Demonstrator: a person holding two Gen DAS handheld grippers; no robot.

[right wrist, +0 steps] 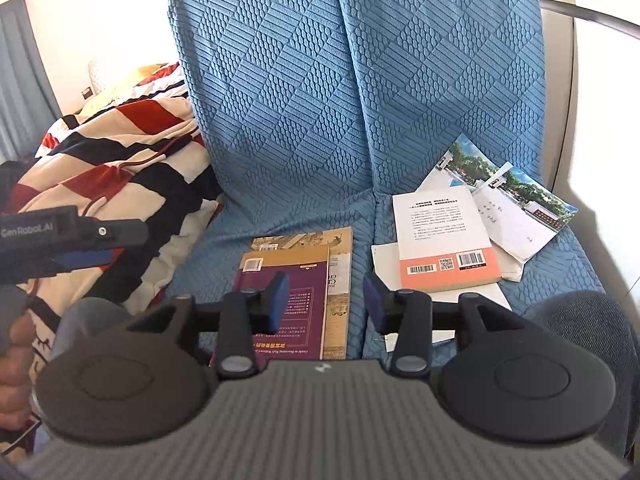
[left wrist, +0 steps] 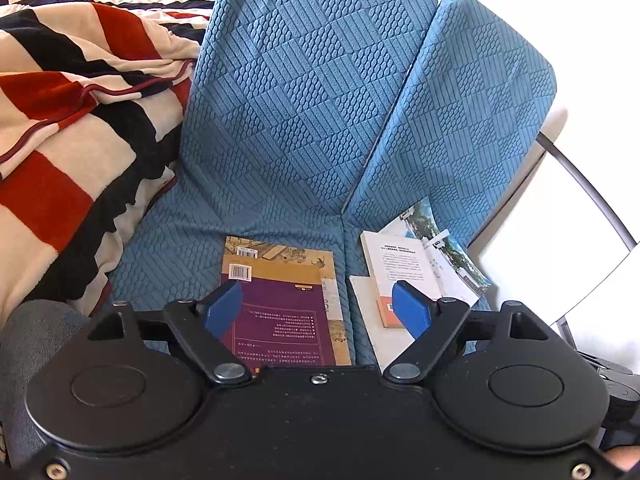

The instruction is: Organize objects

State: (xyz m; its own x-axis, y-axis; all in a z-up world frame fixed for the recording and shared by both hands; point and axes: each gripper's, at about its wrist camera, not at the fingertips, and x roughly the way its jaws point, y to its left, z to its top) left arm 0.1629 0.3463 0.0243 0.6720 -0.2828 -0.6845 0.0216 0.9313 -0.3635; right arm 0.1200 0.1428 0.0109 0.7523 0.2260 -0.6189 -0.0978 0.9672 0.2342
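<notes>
Two book piles on blue sofa: purple book [right wrist: 280, 304] stack tidy, white book [right wrist: 444, 236] pile scattered. Both hand-held grippers, left [left wrist: 320, 308] and right [right wrist: 326, 300], open, empty. Next: square right-side pile.

We see a blue quilted cover [right wrist: 304, 92] draped over the chair seat and back. At nine o'clock lies a rumpled blanket [left wrist: 68, 128] striped red, black and cream. At three o'clock a thin dark metal rail [left wrist: 580, 180] curves past pale upholstery [right wrist: 560, 92].
</notes>
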